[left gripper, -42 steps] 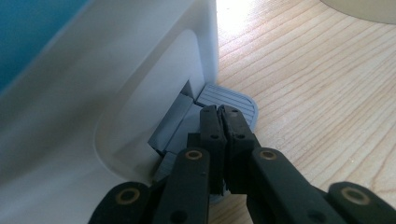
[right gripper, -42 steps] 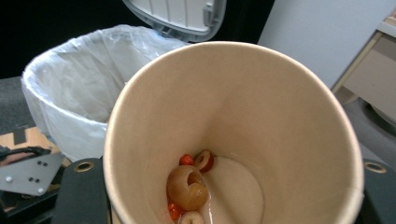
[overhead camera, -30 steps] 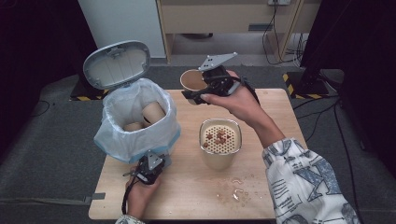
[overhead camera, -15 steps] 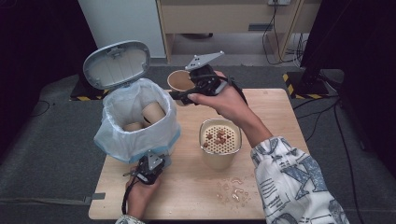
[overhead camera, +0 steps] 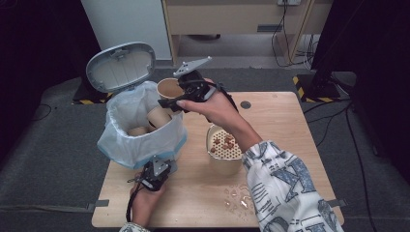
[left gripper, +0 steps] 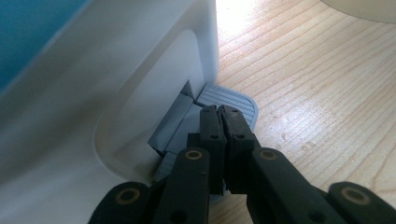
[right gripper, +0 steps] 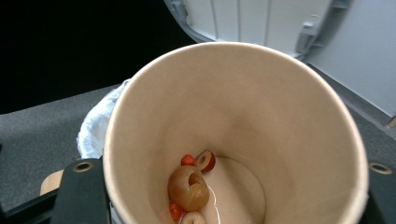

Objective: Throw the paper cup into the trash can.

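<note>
The left gripper point(overhead camera: 153, 175), jaws fully closed with nothing between them, presses down on the grey pedal point(left gripper: 229, 100) at the foot of the bin point(overhead camera: 140, 140), which keeps the lid point(overhead camera: 121, 65) raised. Risk one: if the closed jaw tips slide off the ribbed pedal surface, the lid is likely to drop onto the cup or the hand above it. The bin liner point(overhead camera: 121, 121) already contains several discarded cups point(overhead camera: 158, 116), so free space inside is limited; a further cup may lodge on top or roll out. To the right, the right gripper point(overhead camera: 180, 100) clamps the wall of a paper cup point(right gripper: 233, 130), held at the bin's far right rim and tilted, its jaws having just been opening slightly with the cup wall between them. Risk two: the cup contains liquid and fruit remains point(right gripper: 189, 184); release short of the liner opening would spill them on the tabletop point(overhead camera: 280, 125). Farther right stands a second cup with a perforated strainer insert point(overhead camera: 223, 145), near the forearm; a careless withdrawal could knock it over. Droplets point(overhead camera: 237, 195) lie on the tabletop near the front edge
</note>
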